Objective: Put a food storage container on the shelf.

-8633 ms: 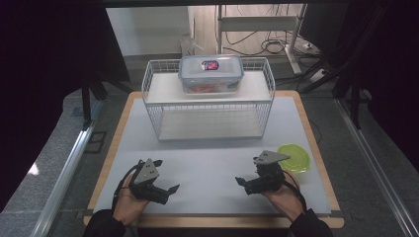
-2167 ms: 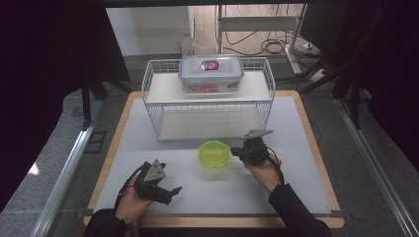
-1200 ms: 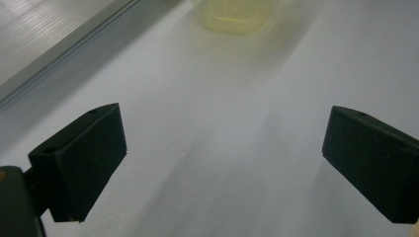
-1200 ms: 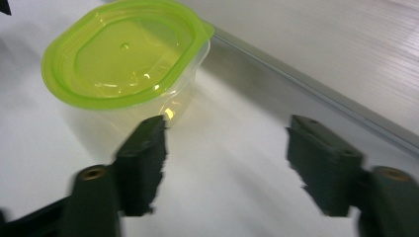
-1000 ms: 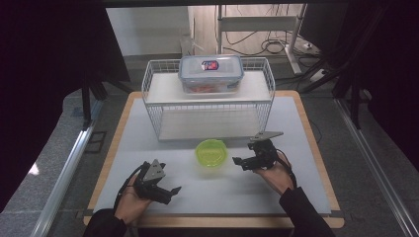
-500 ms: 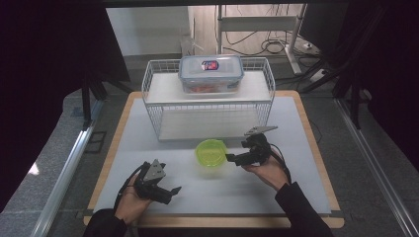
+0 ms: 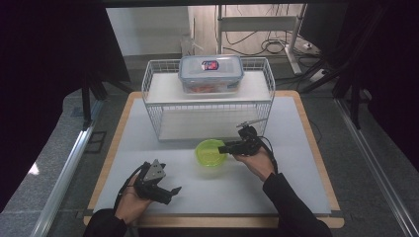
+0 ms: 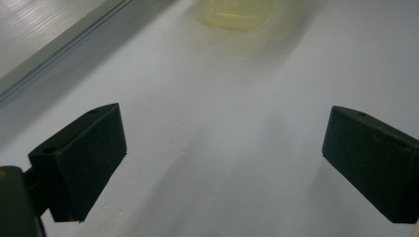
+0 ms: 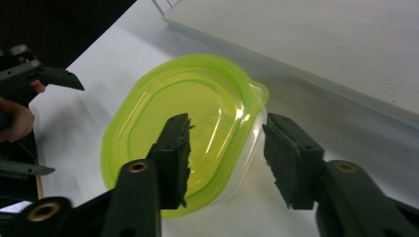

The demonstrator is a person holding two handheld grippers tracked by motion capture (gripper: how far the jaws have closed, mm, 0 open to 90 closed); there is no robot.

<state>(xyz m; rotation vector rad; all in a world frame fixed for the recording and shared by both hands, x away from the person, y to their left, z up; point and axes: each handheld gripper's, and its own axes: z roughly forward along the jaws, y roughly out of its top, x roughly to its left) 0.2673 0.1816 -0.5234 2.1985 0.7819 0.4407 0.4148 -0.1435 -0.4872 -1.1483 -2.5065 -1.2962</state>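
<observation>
1. Jaws apart on both tools. From the high view: right gripper [image 7: 225,147] reaching to the right rim of a green lidded container [image 7: 210,152], which sits on the white mat [image 7: 296,163] just before the front edge of the wire rack [image 7: 207,106]; left gripper [image 7: 170,192] low near the mat's front-left corner, well apart from the container, holding nothing. On the rack's top shelf, a clear lidded box [image 7: 211,73].

2. From the left gripper view: jaws wide, bare mat between them; container [image 8: 236,11] far ahead at the top edge, blurred.

3. From the right gripper view: jaws straddling the container's [image 9: 168,123] rim, one pad over the green lid, the other outside the clear wall below it; contact not certain. Left gripper [image 9: 34,74] at the far left.

4. Likely risk: closing on a thin, slick lid edge could pop the lid loose or skid the light container toward the rack's base; an off-centre bite could tip it on lifting.
</observation>
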